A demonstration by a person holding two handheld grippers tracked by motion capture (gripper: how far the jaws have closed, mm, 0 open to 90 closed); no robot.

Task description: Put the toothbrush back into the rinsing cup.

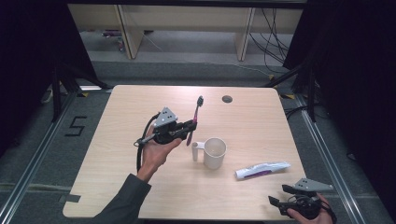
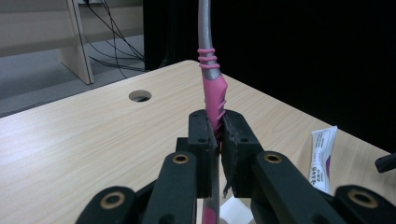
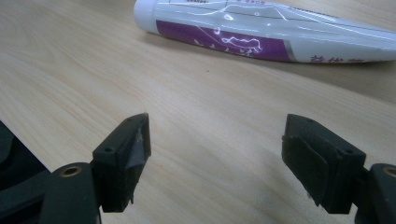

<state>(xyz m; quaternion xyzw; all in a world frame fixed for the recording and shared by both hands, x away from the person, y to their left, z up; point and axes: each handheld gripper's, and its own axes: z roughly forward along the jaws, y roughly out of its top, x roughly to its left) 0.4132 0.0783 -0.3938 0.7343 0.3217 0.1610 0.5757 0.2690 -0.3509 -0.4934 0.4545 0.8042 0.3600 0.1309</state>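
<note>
Clamping tight on the toothbrush [image 1: 195, 117] with the left gripper [image 1: 191, 125], jaws pressed together on the pink rubbery grip section, bristle head pointing up toward twelve o'clock and the tail hanging just at ten o'clock of the white mug [image 1: 215, 152]. Showing the hold nicely in the left gripper view: toothbrush [image 2: 212, 93] rising straight out between the pads, ribbed pink sleeve pinched, grey neck bending slightly above. Judging this as a light, slim, fairly stiff piece with a little flex at the neck; probably slippery on the bare grey plastic, so gripping the ribbed pink part looking like the sound choice, mid-handle for balance, well away from the bristles. Risking a swivel in the pads if knocked against the mug rim, being so thin. Resting low at five o'clock of the table [image 1: 140, 107], the right gripper [image 1: 279, 196] waiting with jaws spread wide apart, holding nothing. Pointing in the right gripper view toward the toothpaste tube [image 3: 266, 32], lying flat near four o'clock of the mug; likely soft and squashy, glossy skin, best pinched gently across the body rather than at the crimped end.
</note>
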